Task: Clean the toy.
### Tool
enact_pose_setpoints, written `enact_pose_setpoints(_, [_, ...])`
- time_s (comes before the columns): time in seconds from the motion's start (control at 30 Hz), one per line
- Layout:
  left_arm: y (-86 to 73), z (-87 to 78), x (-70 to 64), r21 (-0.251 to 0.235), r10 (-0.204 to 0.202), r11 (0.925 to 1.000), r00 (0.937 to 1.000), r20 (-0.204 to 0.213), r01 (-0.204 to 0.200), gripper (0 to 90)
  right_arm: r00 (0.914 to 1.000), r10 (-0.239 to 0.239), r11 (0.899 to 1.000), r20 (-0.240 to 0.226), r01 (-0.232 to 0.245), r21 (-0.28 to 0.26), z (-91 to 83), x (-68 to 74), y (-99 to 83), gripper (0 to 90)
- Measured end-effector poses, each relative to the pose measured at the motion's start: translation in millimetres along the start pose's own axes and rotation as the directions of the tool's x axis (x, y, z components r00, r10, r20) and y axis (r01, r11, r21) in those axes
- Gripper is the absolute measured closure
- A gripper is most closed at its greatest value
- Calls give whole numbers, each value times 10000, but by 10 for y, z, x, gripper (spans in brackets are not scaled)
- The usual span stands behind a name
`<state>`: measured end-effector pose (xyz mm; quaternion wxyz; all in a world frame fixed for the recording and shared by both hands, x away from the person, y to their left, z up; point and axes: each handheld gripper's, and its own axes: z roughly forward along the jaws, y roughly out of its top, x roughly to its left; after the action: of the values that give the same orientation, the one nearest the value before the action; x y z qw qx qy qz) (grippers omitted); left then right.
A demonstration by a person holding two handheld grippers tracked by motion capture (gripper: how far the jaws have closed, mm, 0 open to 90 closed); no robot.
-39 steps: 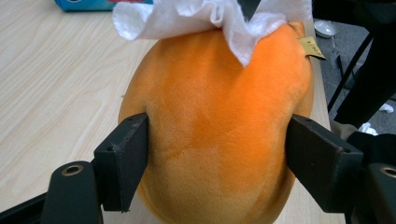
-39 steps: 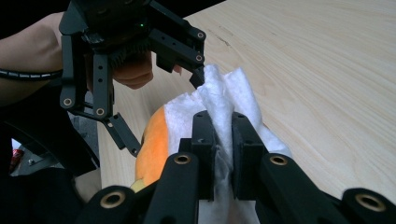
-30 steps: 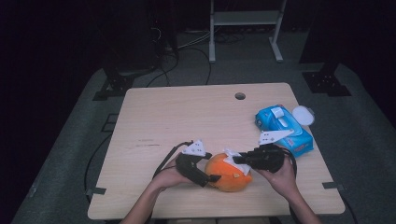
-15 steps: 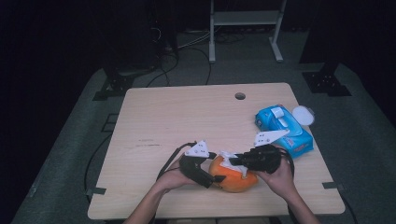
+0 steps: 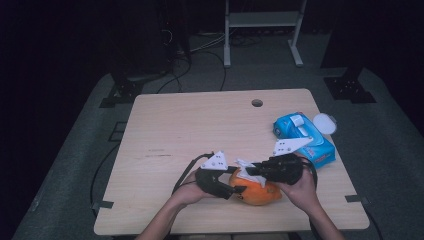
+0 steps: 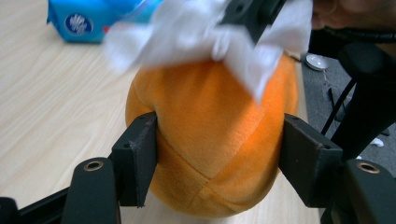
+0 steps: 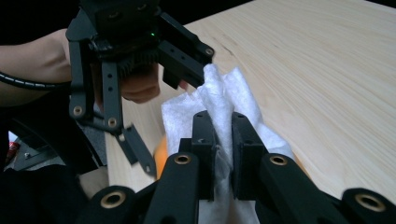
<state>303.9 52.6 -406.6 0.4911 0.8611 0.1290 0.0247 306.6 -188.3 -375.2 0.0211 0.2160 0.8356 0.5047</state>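
Orange plush ball [image 5: 257,192] sits on the counter [image 5: 200,130] near the front edge, right btwn the two sets of tongs. Left tongs [image 6: 217,154] have it clamped w/ one jaw on each side, pads pressing into the fabric, ball resting on the wood. On top of it lies a white wipe [image 6: 196,32], crumpled, draped over the upper side. Right tongs [image 7: 223,154] are closed on that wipe, jaws pinching a fold of it, held just above the ball & touching it thru the tissue. Both hands come in from the near edge, close together. Further right on the counter, well apart, a blue wipes pack [image 5: 303,137] w/ its white lid [image 5: 324,123] just beside it.
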Motion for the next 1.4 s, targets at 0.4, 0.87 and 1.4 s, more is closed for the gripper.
enact_pose_setpoints(0.4, [-50,37,5,145,192,9997,9998,106,-193,331,9992,8,9994,411,-22,338,-6,-49,-17,812])
enact_pose_setpoints(0.87, [-70,55,14,373,374,9986,9991,180,-380,324,9996,194,9994,219,-200,268,83,-42,-22,812])
enact_pose_setpoints(1.4, [-97,15,104,131,-330,9994,9968,735,321,141,9982,550,9978,251,-559,353,82,-91,-145,811])
